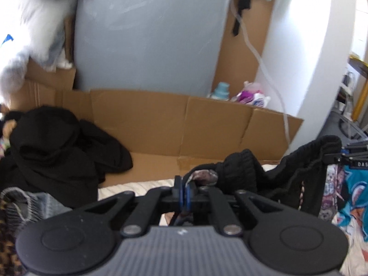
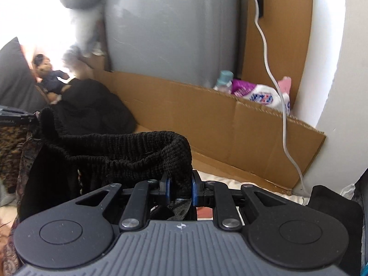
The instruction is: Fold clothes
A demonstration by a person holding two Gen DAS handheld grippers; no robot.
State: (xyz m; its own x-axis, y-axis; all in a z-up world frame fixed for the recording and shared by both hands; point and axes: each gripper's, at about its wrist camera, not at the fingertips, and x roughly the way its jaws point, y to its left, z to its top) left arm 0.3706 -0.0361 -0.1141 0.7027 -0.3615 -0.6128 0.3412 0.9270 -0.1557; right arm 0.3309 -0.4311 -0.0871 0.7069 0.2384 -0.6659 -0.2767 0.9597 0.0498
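Two grips, one garment: the black knit garment (image 2: 128, 151) hangs lifted between both grippers, above the bed (image 1: 142, 187).
Landmark: the cardboard sheet (image 1: 161, 119) standing along the far side of the bed; every place below is told from it.
Left gripper (image 1: 185, 192): its jaws are pressed nearly together on a thin bit of cloth, a patterned lining or edge joined to the black knit; it sits on the near side of the cardboard, toward the black pile (image 1: 57, 142).
Right gripper (image 2: 179, 189): its jaws are clamped on a thick bunch of the ribbed edge, with a gap left by the bulk of the cloth; it sits on the near side of the cardboard, toward the white cord (image 2: 271, 73).
Long axis: the ribbed band runs from one gripper to the other, roughly along the cardboard, sagging in the middle.
Which way it lies: the rest of the garment drops below the band, toward the person, out of view under the grippers.
Nearer arm: neither, both hold an end.
Judgement: the band is slack, so the hold looks fit for spreading or laying down; which fold stage this is, I cannot tell.
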